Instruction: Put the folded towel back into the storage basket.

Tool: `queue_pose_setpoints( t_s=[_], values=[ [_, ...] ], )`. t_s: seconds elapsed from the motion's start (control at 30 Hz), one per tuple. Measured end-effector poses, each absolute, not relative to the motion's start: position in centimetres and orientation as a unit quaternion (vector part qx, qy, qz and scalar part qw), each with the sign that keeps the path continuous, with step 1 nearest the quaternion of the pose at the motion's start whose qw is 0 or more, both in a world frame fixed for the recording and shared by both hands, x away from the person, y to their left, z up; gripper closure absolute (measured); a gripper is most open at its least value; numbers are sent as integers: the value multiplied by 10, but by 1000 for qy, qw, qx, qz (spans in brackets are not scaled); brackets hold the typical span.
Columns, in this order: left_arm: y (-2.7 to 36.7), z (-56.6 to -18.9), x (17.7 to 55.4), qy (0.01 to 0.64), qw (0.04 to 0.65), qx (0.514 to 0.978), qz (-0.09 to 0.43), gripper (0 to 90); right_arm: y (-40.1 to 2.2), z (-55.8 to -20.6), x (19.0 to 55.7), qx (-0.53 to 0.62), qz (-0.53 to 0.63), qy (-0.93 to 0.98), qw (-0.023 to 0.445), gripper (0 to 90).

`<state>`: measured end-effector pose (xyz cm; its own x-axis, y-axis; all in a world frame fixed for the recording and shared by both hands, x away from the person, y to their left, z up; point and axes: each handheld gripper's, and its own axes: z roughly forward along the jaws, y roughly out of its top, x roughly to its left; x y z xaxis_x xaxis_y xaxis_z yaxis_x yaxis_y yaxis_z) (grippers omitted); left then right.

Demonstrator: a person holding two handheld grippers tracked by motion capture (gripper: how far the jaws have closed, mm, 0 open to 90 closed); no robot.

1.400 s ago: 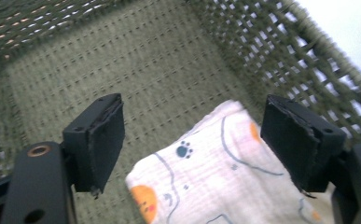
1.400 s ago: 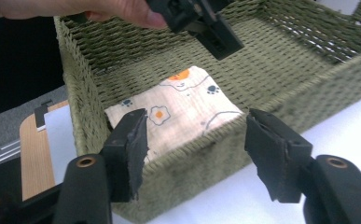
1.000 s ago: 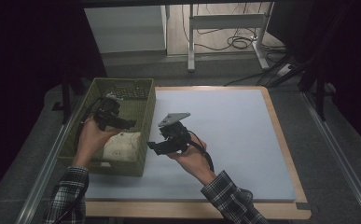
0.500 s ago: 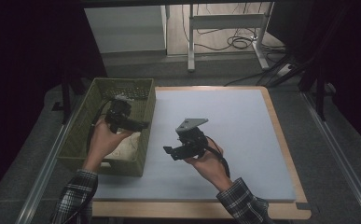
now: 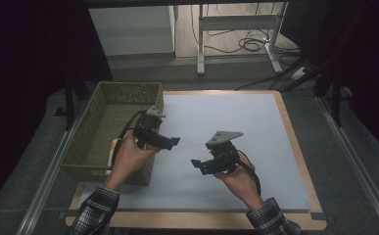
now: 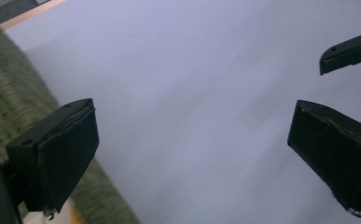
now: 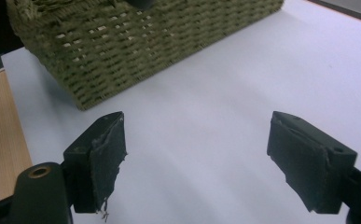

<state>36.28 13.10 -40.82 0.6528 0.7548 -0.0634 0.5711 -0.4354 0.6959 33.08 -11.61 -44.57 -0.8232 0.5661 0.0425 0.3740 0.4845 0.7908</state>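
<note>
- Both grippers have pulled back from the basket (image 5: 109, 128) compared with a second ago, when the left one was down inside it over a pale bundle and the right one hung at its near corner. In the high view the left gripper (image 5: 170, 142) now hangs just past the basket's right wall, over the white mat (image 5: 236, 117), and points toward the middle. The right gripper (image 5: 198, 165) sits well out on the mat, aimed back at the basket. A strip of the pale bundle (image 5: 112, 149) shows in the basket's near end, beside the left hand (image 5: 130, 156).
- Left gripper view: the two black pads (image 6: 66, 149) stand wide apart with nothing but bare mat between them. The basket's woven side (image 6: 5, 107) lies at the left edge, and a tip of the other gripper shows at the upper right.
- Right gripper view: the jaws are also wide and empty, over bare mat, with the basket's wall (image 7: 141, 42) ahead and the table's wooden edge (image 7: 1, 135) at the left.
- My reading: the bundle has been left in the basket and both hands are backing off, so the putting-away looks done, or nearly so.
</note>
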Motion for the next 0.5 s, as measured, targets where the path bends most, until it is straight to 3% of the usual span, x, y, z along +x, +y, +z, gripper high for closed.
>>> queue_pose_setpoints(
  t_s=[0.5],
  values=[
    [57,-447,343,368,373,844,115,6,-176,-472,320,313,401,849,142,138]
  ],
)
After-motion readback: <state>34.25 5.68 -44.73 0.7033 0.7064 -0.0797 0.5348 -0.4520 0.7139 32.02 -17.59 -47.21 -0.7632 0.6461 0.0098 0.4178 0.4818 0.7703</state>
